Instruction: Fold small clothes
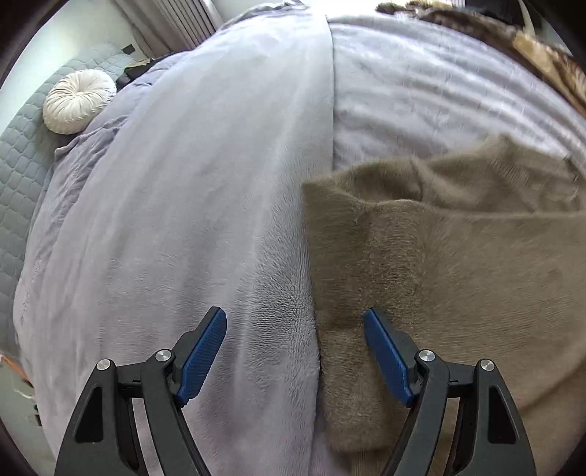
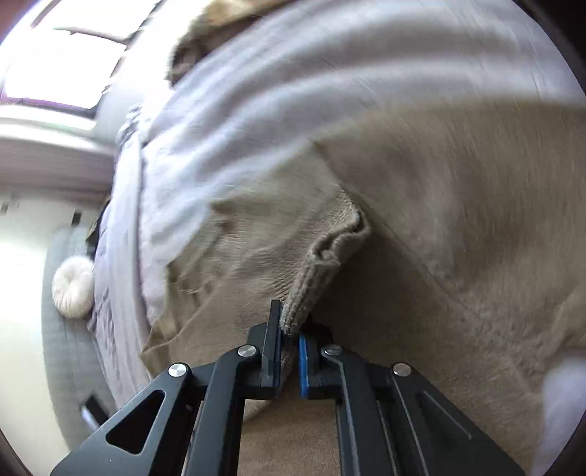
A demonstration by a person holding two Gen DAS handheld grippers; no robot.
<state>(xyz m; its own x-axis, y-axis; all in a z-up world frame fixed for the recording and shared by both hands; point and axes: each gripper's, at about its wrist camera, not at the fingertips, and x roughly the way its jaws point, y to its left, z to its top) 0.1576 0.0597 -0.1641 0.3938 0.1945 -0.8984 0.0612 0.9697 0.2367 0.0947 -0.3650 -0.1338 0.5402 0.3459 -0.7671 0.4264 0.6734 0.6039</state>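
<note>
Your right tool [image 2: 289, 331] is clamped nearly shut on a ribbed cuff [image 2: 315, 278] of the one tan sweater [image 2: 457, 219]; the knit bunches up between the blue pads, and that view is smeared with blur. Your left tool [image 1: 295, 348] hangs spread wide and grips nothing: its left pad is over the blanket [image 1: 175, 205], its right pad over the sweater's near left edge, and you cannot tell from here whether either touches cloth. The sweater [image 1: 439, 263] lies on the bed, on the right half of the left-wrist view, with a loose fold humped across its far side. Under it you have two pale lilac covers: the smooth plush blanket and a ribbed one [image 1: 439, 91] beyond the seam. Around you: one round white pleated cushion [image 1: 78, 100] at the far left on a grey quilted pad [image 1: 22, 161], one brown patterned throw [image 1: 531, 47] at the far right corner, and grey curtains [image 1: 172, 25] behind. Nothing lies between your left tool and the sweater's edge.
</note>
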